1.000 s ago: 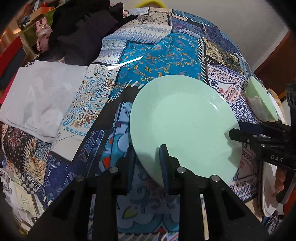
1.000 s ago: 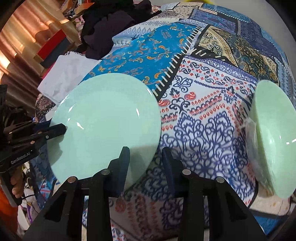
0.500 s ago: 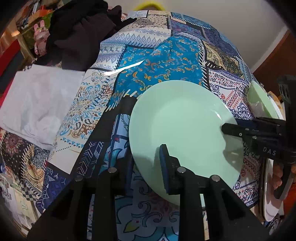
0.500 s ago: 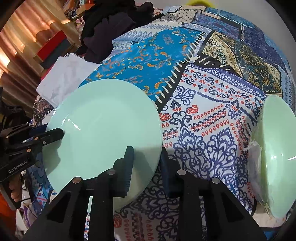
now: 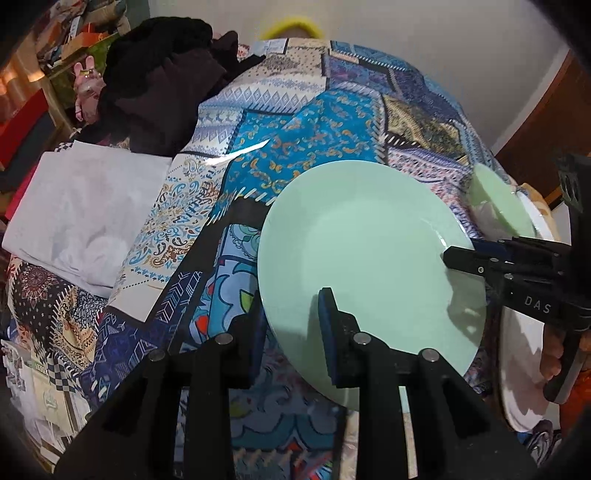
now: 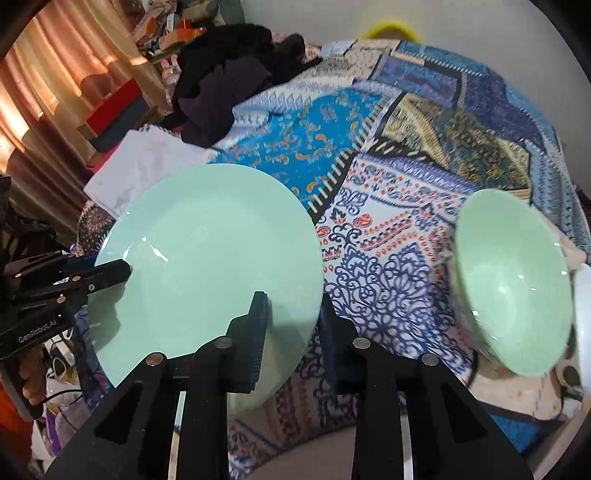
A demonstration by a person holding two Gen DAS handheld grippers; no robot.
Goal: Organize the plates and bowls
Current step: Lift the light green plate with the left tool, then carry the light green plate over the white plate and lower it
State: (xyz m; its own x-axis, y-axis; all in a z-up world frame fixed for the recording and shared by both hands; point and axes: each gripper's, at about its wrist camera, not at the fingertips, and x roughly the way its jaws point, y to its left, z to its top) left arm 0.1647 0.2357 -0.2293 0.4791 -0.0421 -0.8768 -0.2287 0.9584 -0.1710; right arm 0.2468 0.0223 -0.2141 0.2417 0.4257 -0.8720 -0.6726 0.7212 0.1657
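Note:
A pale green plate is held above the patterned bedspread by both grippers. My left gripper is shut on its left rim; my right gripper is shut on its right rim. The plate fills the left of the right wrist view, with the left gripper at its far edge. The right gripper shows at the plate's right edge in the left wrist view. A green bowl stands on its side at the right, also seen in the left wrist view.
A white plate lies at the right edge below the right gripper. A white folded cloth lies at the left. A heap of dark clothes sits at the back left. A yellow object is at the far edge.
The plate has risen off the bedspread and tilted, carried by both grippers. Both grippers have stayed closed on its rim. The bowl looks closer in the right wrist view.

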